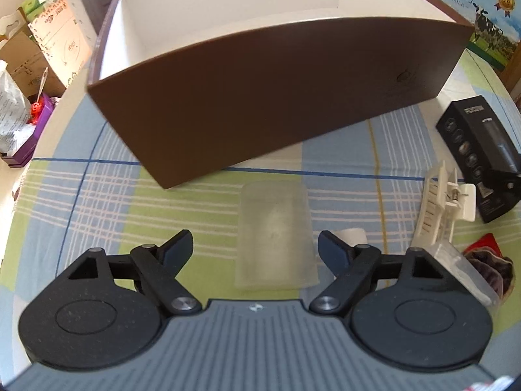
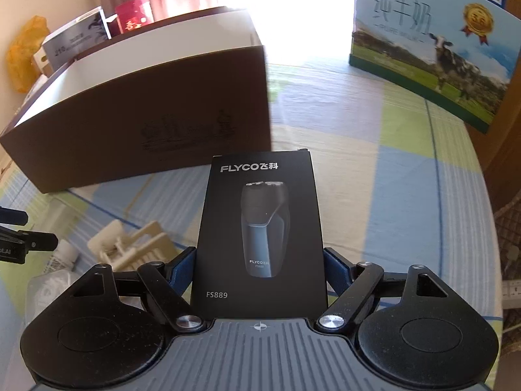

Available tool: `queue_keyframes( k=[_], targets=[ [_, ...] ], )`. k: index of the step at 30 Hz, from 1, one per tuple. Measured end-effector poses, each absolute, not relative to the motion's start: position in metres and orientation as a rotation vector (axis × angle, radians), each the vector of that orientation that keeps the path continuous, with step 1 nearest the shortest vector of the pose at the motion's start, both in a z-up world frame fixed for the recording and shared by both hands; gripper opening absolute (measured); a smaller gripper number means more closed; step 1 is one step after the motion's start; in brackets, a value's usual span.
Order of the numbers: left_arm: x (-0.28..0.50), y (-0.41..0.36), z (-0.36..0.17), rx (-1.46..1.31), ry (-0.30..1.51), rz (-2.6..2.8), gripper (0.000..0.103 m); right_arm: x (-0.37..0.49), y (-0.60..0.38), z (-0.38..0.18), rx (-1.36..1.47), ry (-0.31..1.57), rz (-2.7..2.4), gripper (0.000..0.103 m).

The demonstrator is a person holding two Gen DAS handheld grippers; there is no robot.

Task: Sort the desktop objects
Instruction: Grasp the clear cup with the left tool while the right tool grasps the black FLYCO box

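My left gripper (image 1: 255,247) is open above the checked cloth, its fingers on either side of a frosted translucent flat case (image 1: 275,234) lying there, without touching it. My right gripper (image 2: 260,262) is shut on a black FLYCO shaver box (image 2: 260,228), pads pressed to its two long sides. That same shaver box (image 1: 475,150) shows at the right in the left wrist view. A big brown box (image 1: 260,97) with a white inside stands open just beyond both grippers; the brown box (image 2: 140,123) is left of the shaver box.
A cream plastic clip (image 1: 439,202), a clear plastic container (image 1: 465,270), a small white cap (image 1: 353,234) and a red packet (image 1: 491,260) lie to the right. A milk carton box (image 2: 429,49) stands at the back right. Clutter sits past the table's left edge.
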State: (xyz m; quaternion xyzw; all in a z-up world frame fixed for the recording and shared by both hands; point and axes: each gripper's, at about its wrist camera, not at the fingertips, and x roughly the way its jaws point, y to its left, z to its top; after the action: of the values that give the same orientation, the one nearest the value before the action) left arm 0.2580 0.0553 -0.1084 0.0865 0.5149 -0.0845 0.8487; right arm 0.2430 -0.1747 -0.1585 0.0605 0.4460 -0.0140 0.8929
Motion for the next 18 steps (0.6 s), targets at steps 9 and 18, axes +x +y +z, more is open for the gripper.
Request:
queue_keyframes(
  k=[9, 18],
  targets=[
    [0.272, 0.052, -0.119, 0.166, 1.100, -0.210, 0.056, 0.246, -0.182, -0.156, 0.111, 0.924, -0.042, 0.085],
    [0.270, 0.054, -0.117, 0.172, 1.085, -0.199, 0.048, 0.265, -0.177, -0.160, 0.074, 0.919, -0.057, 0.088]
  ],
)
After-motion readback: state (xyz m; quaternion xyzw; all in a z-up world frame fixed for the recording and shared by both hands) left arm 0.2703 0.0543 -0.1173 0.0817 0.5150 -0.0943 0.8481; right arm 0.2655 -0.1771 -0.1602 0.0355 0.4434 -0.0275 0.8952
